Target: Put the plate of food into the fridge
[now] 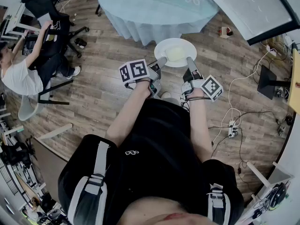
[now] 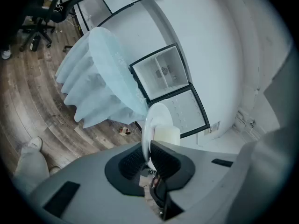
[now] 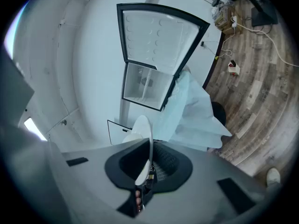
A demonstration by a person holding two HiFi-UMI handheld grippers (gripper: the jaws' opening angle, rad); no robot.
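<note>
A white plate [image 1: 175, 52] with a pale block of food [image 1: 175, 54] hangs above the wooden floor, carried between both grippers. My left gripper [image 1: 159, 63] is shut on its left rim and my right gripper [image 1: 191, 64] is shut on its right rim. In the left gripper view the plate [image 2: 156, 121] stands edge-on between the jaws of the left gripper [image 2: 148, 148], with the food [image 2: 167, 135] beside it. The right gripper [image 3: 150, 154] pinches the plate rim [image 3: 145, 134] the same way. The fridge [image 2: 161, 73] stands ahead with its door [image 2: 188, 112] swung open, and the open fridge [image 3: 145, 85] also shows in the right gripper view.
A round table with a light blue cloth [image 1: 154, 6] stands just ahead, between me and the fridge door [image 1: 253, 6]. A person sits on a chair [image 1: 21, 74] at the left. Cables and a power strip [image 1: 232, 128] lie on the floor at the right.
</note>
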